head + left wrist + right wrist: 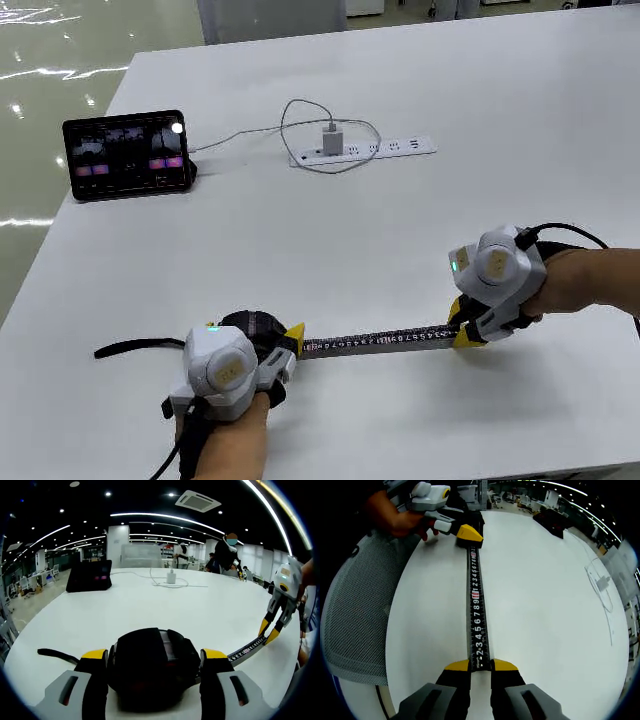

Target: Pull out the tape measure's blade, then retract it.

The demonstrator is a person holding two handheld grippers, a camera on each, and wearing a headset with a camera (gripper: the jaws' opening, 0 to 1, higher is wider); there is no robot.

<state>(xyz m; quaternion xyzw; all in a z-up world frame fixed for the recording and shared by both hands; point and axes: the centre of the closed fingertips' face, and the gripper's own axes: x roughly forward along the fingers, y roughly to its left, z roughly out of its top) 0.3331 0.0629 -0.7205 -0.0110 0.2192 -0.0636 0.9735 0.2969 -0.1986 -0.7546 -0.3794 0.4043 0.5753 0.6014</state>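
Case (152, 672): lying near left on table (400, 200); left gripper (154, 654) is clamping it from both sides. Blade (476, 605): stretching right from the case, low over the table; right gripper (480, 665) is pinching its end. Handling, as judged: the right gripper should be travelling straight along the blade's line, level, untwisted, the left bracing the case; any return wants feeding slowly, not snapping.
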